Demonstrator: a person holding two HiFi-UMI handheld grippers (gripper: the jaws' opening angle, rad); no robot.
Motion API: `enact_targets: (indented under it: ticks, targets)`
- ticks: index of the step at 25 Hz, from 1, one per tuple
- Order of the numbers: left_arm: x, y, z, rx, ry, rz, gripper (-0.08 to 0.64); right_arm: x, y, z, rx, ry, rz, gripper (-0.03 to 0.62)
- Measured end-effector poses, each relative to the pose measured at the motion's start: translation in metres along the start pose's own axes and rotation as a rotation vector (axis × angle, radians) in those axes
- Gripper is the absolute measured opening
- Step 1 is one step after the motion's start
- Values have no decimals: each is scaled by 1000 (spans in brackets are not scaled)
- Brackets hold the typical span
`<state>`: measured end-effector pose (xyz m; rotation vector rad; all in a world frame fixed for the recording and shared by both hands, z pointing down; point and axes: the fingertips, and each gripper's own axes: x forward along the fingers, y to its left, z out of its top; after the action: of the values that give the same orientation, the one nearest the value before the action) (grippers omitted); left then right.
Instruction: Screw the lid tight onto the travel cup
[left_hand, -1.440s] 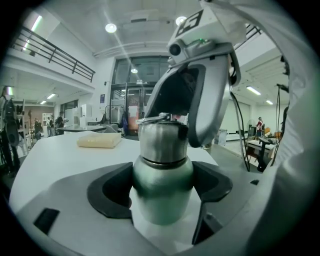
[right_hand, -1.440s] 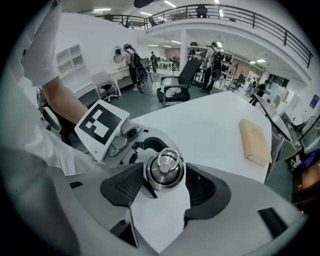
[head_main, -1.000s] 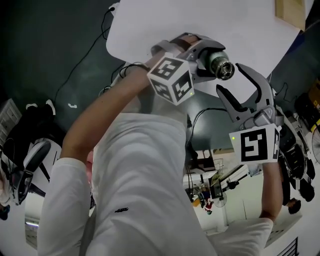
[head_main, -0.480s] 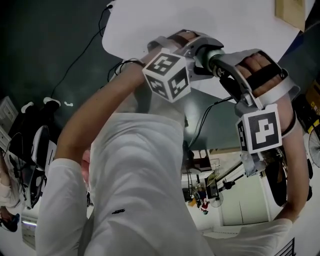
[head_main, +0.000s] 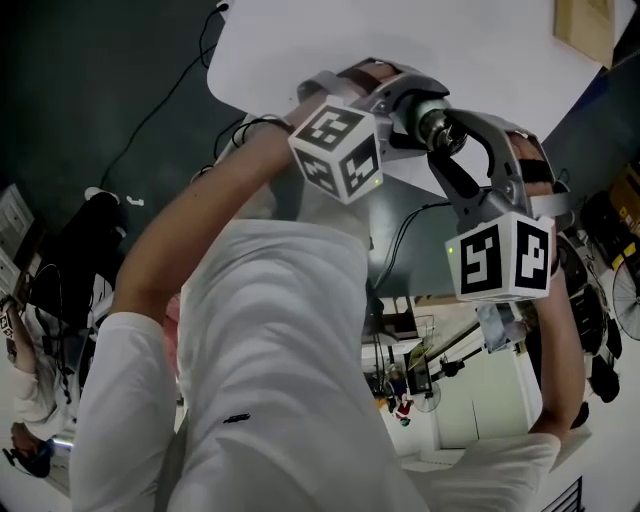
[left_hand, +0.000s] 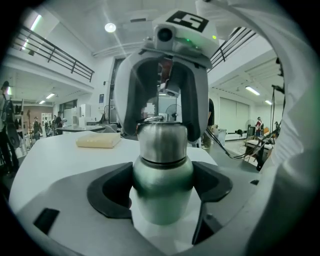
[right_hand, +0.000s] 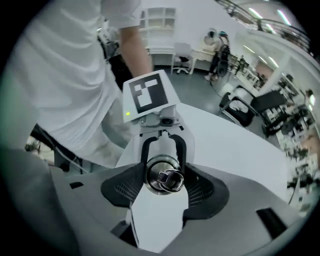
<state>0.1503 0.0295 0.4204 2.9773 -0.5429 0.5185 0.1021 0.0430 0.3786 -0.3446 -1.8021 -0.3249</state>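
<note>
The travel cup (left_hand: 162, 186) has a green steel body and a silver lid (left_hand: 162, 142) with a ring on top (right_hand: 169, 179). My left gripper (left_hand: 162, 197) is shut on the body and holds the cup in the air above the table's edge. My right gripper (right_hand: 162, 182) faces the cup end-on, and its jaws are closing with the lid (right_hand: 161, 175) between them; both pads touch the lid's sides. In the head view the two grippers meet at the lid (head_main: 443, 128), left gripper (head_main: 412, 105) from the left, right gripper (head_main: 458, 140) from below right.
A white table (head_main: 400, 40) lies beneath, with a pale yellow block (left_hand: 98, 141) on it and a wooden piece (head_main: 585, 25) at its far corner. Dark floor with cables (head_main: 170, 110) lies to the left. The person's white shirt (head_main: 280, 380) fills the near side.
The right gripper stood open beside the cup, then swung over it and turned; now its jaws surround the lid. The left gripper kept holding the cup nearly still.
</note>
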Motion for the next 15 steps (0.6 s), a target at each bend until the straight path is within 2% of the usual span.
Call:
enact_targets:
  ticks: [5,8,12,15]
  targets:
    - [-2,0,7,4,-4,18,349,-10,-11,-2,484,-50,-148,245]
    - [-4,-2,7,2,-6,21,349,-12,-11,-4,699,-82,-220,245]
    - [-3,-2,8,5,-1,23,348,-15,-14,-8,848,-114,-282,247]
    - [-2,-1,5,1,1,25,348,-14,-13,-8,874,-153,-282,248]
